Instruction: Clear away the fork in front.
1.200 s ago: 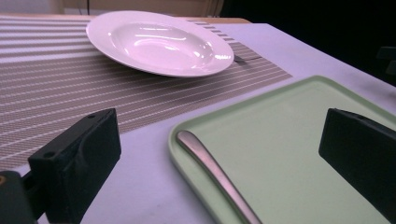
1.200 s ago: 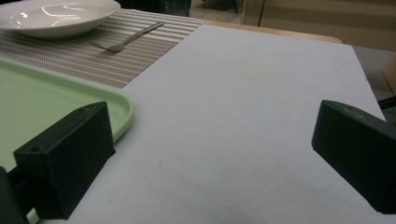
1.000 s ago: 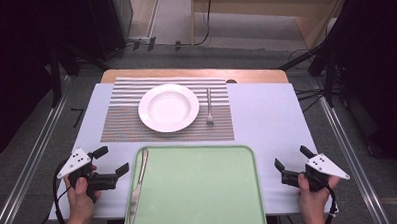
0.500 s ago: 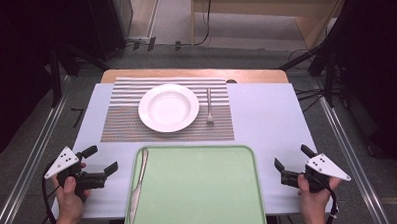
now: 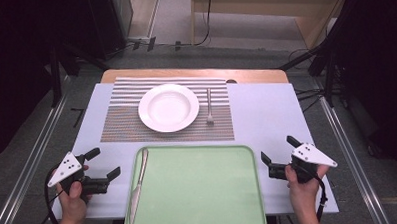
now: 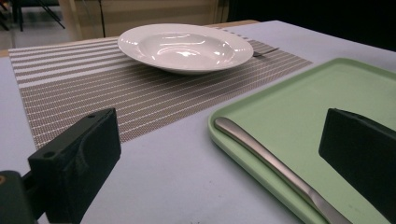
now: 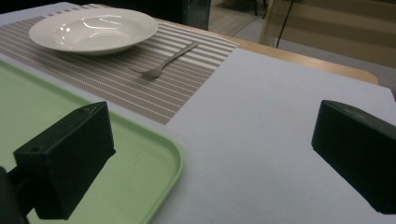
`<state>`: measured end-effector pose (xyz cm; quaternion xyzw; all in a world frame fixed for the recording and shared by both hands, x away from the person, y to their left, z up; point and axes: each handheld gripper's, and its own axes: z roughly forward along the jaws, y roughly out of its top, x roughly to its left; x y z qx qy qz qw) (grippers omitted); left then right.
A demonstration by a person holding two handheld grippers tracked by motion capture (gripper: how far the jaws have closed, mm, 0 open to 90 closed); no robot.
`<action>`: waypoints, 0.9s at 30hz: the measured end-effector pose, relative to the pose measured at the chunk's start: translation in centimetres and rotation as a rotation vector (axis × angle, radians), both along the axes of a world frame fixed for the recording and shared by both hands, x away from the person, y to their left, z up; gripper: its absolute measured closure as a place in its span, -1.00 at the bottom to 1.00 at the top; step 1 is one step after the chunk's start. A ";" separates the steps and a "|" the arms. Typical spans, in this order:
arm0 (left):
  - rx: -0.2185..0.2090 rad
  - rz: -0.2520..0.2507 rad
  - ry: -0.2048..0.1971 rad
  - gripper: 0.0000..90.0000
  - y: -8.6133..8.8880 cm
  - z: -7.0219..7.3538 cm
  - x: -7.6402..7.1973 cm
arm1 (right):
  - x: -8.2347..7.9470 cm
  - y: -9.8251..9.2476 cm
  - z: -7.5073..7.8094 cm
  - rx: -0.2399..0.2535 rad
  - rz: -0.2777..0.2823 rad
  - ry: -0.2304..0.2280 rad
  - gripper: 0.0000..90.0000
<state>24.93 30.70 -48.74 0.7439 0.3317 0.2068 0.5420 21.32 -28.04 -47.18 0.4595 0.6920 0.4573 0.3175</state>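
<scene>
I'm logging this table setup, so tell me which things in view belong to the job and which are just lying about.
In the job:
- knife, nearest the left gripper
- green tray holding it
- right gripper, open

Lying about:
- white plate
- fork
- striped placemat

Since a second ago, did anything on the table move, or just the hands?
Just a hand. The left gripper drew back from the green tray toward the table's near left edge, jaws open and empty. The right gripper stayed right of the tray, also open. The knife on the tray, the white plate and the fork on the striped placemat kept their places.
</scene>
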 end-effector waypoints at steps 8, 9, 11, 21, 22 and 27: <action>-0.054 0.001 0.004 -1.00 0.6 -0.2 0.1 | 2.4 1.7 2.0 -0.005 0.023 0.015 -1.00; -0.055 0.003 0.002 -1.00 0.6 -0.2 0.1 | 2.7 1.9 2.2 -0.017 0.022 0.017 -1.00; -0.056 0.008 -0.002 -1.00 0.6 -0.2 0.0 | 3.3 2.4 2.8 -0.029 0.028 0.025 -1.00; -0.062 0.014 0.006 -1.00 0.5 -0.3 0.2 | 6.0 3.7 4.2 -0.051 0.078 0.049 -1.00; -0.057 0.014 0.012 -1.00 0.5 -0.3 0.2 | 6.3 3.9 4.1 -0.052 0.085 0.055 -1.00; -0.052 0.019 0.003 -1.00 0.5 -0.3 0.1 | 7.9 4.5 3.8 -0.064 0.096 0.093 -1.00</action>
